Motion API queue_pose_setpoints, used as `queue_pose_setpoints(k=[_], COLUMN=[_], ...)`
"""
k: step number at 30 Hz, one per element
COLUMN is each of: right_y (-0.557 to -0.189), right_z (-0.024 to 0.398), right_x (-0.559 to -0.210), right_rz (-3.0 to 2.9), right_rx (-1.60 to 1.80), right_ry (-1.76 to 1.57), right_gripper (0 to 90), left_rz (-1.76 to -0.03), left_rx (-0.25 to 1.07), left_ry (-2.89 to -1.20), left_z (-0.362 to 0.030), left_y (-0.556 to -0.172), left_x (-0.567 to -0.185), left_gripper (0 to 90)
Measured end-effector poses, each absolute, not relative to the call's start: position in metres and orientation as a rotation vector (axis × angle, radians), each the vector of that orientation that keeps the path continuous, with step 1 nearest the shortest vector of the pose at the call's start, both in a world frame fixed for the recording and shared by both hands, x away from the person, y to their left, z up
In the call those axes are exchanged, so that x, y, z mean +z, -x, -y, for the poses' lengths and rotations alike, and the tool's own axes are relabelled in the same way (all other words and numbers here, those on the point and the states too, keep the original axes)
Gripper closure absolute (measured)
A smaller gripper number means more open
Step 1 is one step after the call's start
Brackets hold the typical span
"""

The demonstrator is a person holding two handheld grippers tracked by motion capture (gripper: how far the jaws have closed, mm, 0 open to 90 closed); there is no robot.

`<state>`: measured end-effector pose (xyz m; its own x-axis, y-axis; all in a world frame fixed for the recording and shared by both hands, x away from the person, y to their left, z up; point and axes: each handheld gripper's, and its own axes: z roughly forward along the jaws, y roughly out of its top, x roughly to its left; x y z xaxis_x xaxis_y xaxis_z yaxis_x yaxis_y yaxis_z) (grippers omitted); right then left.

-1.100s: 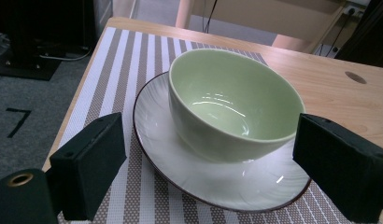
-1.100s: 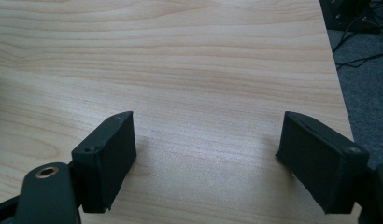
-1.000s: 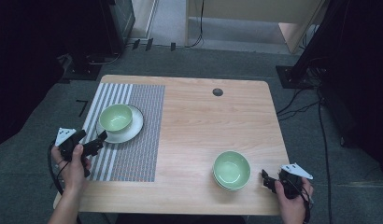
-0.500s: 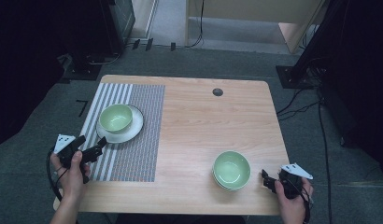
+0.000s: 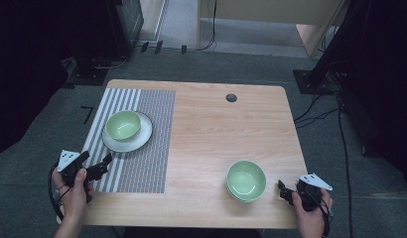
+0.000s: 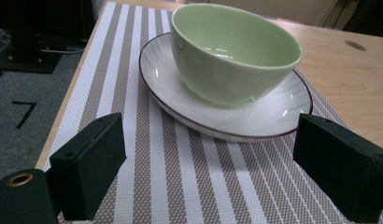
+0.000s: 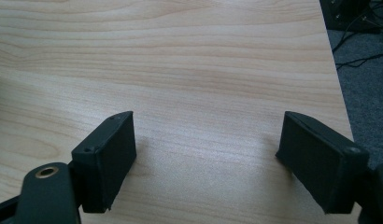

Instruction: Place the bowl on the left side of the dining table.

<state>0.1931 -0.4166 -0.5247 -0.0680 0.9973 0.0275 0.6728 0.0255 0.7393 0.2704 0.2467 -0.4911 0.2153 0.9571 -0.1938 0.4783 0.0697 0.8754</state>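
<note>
A green bowl [image 5: 123,123] [image 6: 234,51] stands upright on a white plate [image 5: 137,140] [image 6: 227,119] with a dark rim, on a striped placemat [image 5: 142,158] [image 6: 189,186] at the table's left. My left gripper [image 5: 103,166] [image 6: 213,158] hovers over the mat's near left part, open, a short way from the plate and pointing at it, with nothing between its jaws. A second green bowl [image 5: 246,179] sits near the front right. To its right my right gripper [image 5: 285,192] [image 7: 208,154] is open over bare wood, holding nothing.
The wooden table [image 5: 216,129] [image 7: 203,56] has a dark round grommet [image 5: 231,97] near its far edge. Its right edge [image 7: 336,79] runs close to my right gripper, with cables [image 5: 320,111] on the grey floor beyond. Dark equipment stands behind the table.
My left gripper has drawn back toward the near edge, away from the plate and bowl. The right gripper and both bowls have stayed put.
</note>
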Motion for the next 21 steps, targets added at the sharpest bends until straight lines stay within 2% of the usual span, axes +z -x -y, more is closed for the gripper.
queue_pose_setpoints(k=[21], right_y=[-0.193], right_z=[0.417], right_x=[-0.525], right_rz=[-1.795], right_rx=[0.819], right_ry=[-1.696], right_gripper=[18.9], left_rz=[-1.431], left_rx=[0.638], left_ry=[-1.623], left_z=[-0.258], left_y=[-0.254], left_x=[-0.508], left_gripper=[8.7])
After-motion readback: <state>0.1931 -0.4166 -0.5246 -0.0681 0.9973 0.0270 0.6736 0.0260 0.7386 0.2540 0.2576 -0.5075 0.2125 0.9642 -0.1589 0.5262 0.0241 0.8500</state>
